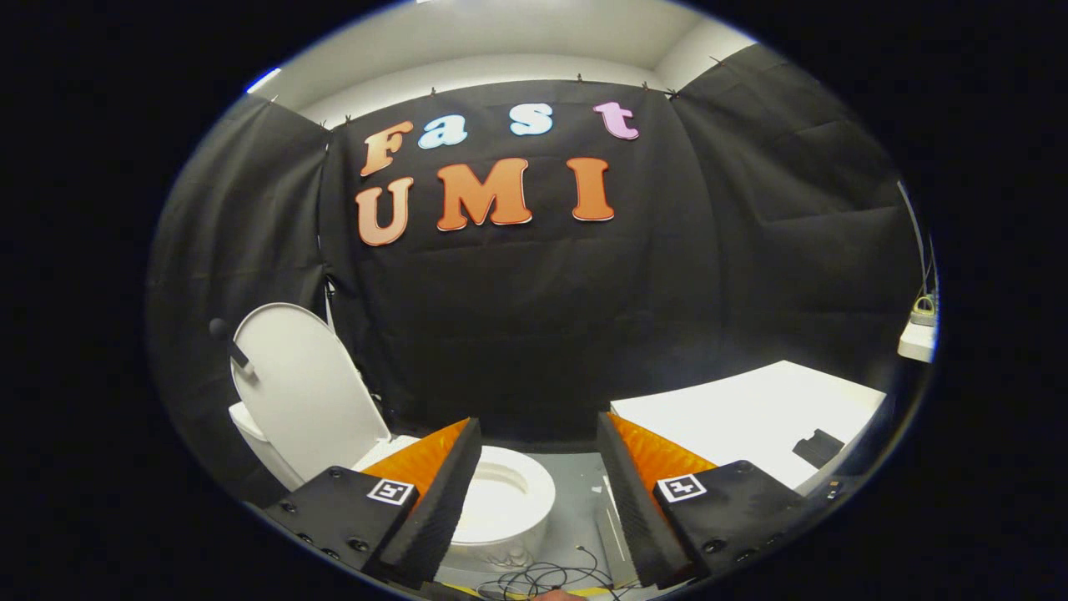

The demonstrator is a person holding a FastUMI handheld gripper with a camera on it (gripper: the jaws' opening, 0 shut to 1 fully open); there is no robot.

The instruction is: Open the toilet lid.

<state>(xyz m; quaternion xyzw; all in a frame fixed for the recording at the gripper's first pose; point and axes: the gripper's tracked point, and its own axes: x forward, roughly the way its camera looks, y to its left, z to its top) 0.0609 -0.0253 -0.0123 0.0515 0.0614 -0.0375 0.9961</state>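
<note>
A white toilet [509, 492] stands on the floor below and left of my fingers. Its lid [304, 388] is raised upright, leaning back toward the tank at the left. The seat ring and bowl lie exposed, partly hidden behind my left finger [434, 492]. My gripper [538, 484] is open, held well above and back from the toilet, with nothing between its fingers. The lid is off to the left, beyond the left finger.
A white table top [751, 413] with a small dark object [818, 448] on it sits beyond the right finger. Loose cables [542, 576] lie on the grey floor beside the toilet. Black cloth walls close the booth behind. A shelf [918, 338] juts in at far right.
</note>
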